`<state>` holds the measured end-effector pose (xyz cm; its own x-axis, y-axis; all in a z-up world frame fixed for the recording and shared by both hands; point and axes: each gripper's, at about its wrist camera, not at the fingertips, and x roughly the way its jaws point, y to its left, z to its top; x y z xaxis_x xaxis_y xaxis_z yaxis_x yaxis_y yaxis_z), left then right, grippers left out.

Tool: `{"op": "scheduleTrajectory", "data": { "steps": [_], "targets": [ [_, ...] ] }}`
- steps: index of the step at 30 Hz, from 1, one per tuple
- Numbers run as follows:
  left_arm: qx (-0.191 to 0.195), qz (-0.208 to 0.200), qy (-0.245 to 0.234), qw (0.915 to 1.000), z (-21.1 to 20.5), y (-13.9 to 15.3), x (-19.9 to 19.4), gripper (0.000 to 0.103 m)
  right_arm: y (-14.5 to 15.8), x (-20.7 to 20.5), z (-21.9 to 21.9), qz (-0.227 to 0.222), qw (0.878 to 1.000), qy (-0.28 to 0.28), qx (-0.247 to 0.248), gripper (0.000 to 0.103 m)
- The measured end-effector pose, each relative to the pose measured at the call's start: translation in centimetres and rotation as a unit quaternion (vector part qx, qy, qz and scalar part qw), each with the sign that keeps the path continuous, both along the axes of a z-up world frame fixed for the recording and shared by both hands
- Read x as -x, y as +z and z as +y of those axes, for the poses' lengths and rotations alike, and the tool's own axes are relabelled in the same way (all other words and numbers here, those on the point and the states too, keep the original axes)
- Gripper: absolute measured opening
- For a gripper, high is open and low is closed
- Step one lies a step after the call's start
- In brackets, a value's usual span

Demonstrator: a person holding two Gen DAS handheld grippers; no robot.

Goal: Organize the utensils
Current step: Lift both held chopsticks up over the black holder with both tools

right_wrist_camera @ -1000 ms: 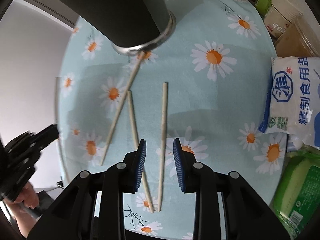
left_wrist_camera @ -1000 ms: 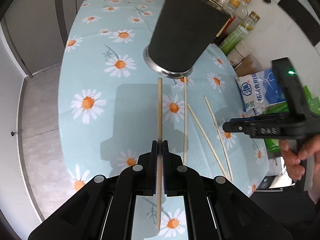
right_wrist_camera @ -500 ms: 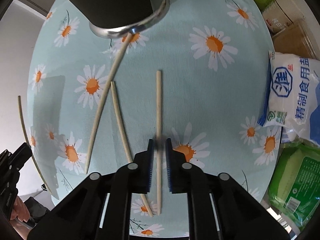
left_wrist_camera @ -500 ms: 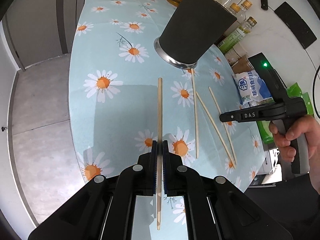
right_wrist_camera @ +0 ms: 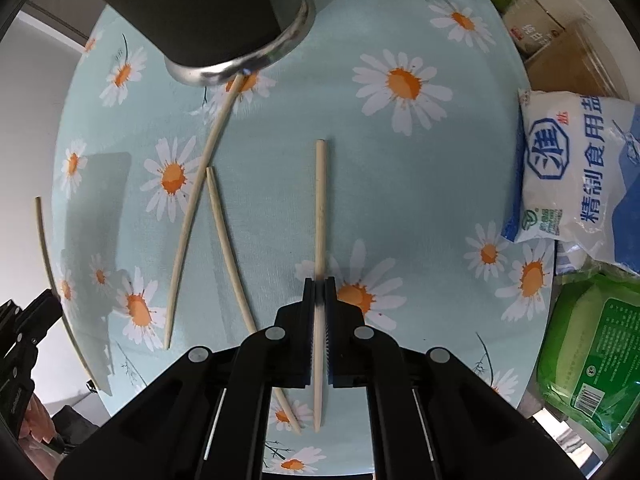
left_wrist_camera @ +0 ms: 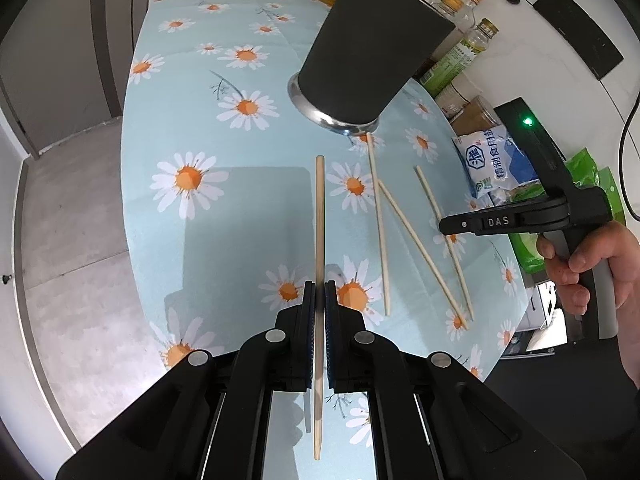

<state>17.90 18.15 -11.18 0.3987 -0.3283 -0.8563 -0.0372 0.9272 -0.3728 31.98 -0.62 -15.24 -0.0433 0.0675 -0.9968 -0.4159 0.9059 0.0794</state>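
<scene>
- Left gripper (left_wrist_camera: 319, 292): jaws together, clamped on a chopstick (left_wrist_camera: 319, 240). The stick runs straight ahead along the fingers, front end pointing toward the holder, back end sticking out behind the pads. It looks lifted off the cloth, its shadow offset to the left.
- Right gripper (right_wrist_camera: 319, 292): jaws closed around a second chopstick (right_wrist_camera: 320, 208), gripped past its middle toward the near end. Can't tell whether this one is lifted or flat on the cloth.
- Two loose chopsticks (right_wrist_camera: 192, 216) lie on the daisy tablecloth (right_wrist_camera: 400, 184) left of the right gripper, angled to each other. The far tip of the longer one touches the base of the black utensil holder (right_wrist_camera: 224, 12).
- The holder stands upright at the far side of the table, metal ring at its foot.
- Salt bag (right_wrist_camera: 580, 176) and green packet (right_wrist_camera: 592, 344) sit at the right table edge, well apart from the chopsticks.
- Left wrist view shows the person's right hand (left_wrist_camera: 588, 268) around the right gripper's handle.
</scene>
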Motion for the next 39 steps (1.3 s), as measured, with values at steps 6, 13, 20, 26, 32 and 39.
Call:
{"op": "scheduleTrajectory", "data": {
  "steps": [6, 13, 20, 26, 32, 39],
  "targets": [
    [-0.010, -0.011, -0.002, 0.9999, -1.3, 1.4, -1.2, 0.003, 2.6, 0.0, -1.6, -0.019, 0.998, 0.013, -0.051, 0.005],
    [-0.015, -0.027, 0.007, 0.9995, -3.3, 3.4, -2.4, 0.003, 6.2, 0.7, -2.8, -0.059, 0.991, 0.050, -0.106, 0.005],
    [-0.014, -0.057, 0.025, 0.9980, -5.3, 5.9, -3.0, 0.003, 9.2, 0.9, -3.4, -0.078, 0.973, 0.090, -0.197, 0.006],
    [-0.010, -0.086, 0.047, 0.9951, -6.0, 7.4, -3.6, 0.003, 10.6, 0.3, -3.3, -0.096, 0.955, 0.107, -0.259, 0.006],
    [0.001, -0.116, 0.068, 0.9910, -6.0, 9.2, -4.3, 0.003, 12.5, -0.6, -3.4, -0.114, 0.934, 0.112, -0.320, 0.006],
    [0.008, -0.162, 0.084, 0.9832, -5.5, 11.7, -5.7, 0.003, 15.6, -1.5, -3.5, -0.173, 0.904, 0.114, -0.374, 0.006]
  ]
}}
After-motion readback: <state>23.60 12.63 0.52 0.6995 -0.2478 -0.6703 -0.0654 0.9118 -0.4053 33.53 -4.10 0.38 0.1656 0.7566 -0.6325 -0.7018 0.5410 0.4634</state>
